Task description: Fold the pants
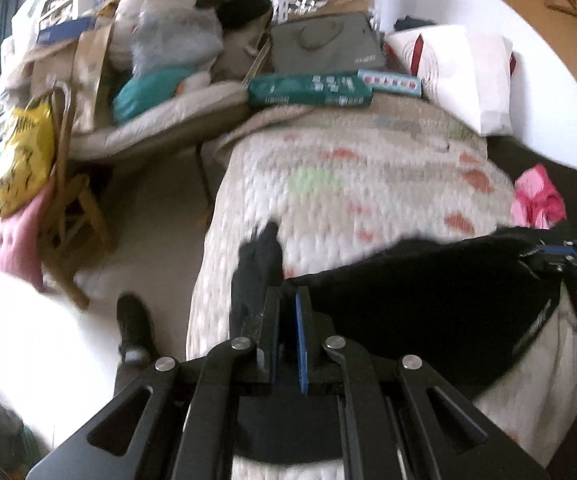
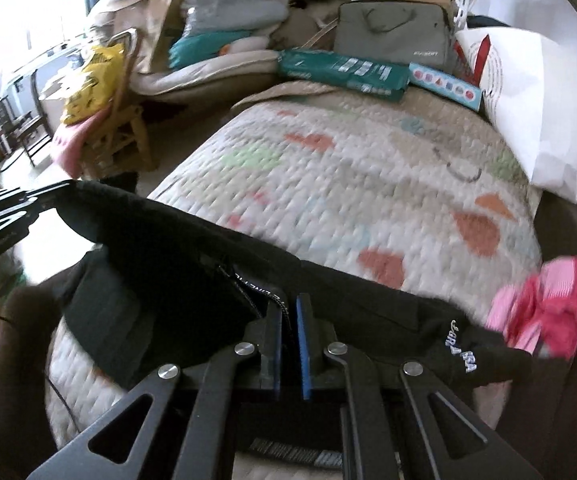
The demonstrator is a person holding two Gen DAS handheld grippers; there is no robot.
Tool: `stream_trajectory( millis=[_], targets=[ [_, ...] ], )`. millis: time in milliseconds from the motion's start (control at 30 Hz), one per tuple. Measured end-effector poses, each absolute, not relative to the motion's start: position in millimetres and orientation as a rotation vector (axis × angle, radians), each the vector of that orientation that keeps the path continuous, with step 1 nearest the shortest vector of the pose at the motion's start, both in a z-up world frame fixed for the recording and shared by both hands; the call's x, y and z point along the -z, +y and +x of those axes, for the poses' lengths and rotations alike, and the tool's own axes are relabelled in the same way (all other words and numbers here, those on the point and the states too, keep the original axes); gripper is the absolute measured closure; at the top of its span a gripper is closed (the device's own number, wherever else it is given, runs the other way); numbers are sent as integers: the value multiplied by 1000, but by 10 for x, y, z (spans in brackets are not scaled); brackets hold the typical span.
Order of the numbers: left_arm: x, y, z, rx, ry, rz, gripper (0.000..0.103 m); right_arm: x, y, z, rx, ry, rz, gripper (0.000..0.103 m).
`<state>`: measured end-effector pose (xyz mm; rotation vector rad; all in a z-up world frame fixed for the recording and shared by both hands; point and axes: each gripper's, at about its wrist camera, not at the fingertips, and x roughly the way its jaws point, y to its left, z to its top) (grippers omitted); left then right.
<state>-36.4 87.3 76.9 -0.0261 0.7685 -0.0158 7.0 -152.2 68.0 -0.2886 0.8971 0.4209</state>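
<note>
Black pants hang stretched between my two grippers over the near end of a quilted bed. My left gripper is shut on one end of the pants' upper edge. My right gripper is shut on the other end of the pants, near white lettering on the cloth. The right gripper also shows at the right edge of the left wrist view, and the left gripper at the left edge of the right wrist view. The frames are blurred by motion.
A pink garment lies on the bed's right edge. A white pillow, green packs and a grey bag sit at the far end. Cluttered chairs and a yellow bag stand left, across a strip of floor.
</note>
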Motion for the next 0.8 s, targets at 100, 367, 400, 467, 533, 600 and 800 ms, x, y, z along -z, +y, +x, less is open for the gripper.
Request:
stream_trajectory(
  millis=[100, 367, 400, 467, 533, 600, 800],
  targets=[
    [-609, 847, -602, -8, 822, -29, 92, -470, -1534, -249, -439, 946, -290, 96],
    [-963, 1150, -1269, -49, 747, -111, 58, -134, -1619, -706, -388, 1012, -375, 83],
    [-1011, 1218, -1313, -61, 734, -124, 54, -185, -1658, -731, -383, 1004, -366, 77],
    [-1135, 1456, -1402, -112, 702, -174, 50, -332, -1752, -793, -379, 973, -338, 41],
    [-1195, 1650, -1397, -160, 694, -242, 49, -518, -1878, -854, -359, 913, -321, 32],
    [-1189, 1746, -1306, -148, 704, -315, 49, -676, -1981, -860, -348, 887, -308, 31],
    [-967, 1152, -784, -30, 768, -277, 47, -836, -2186, -624, -302, 895, -211, 31]
  ],
)
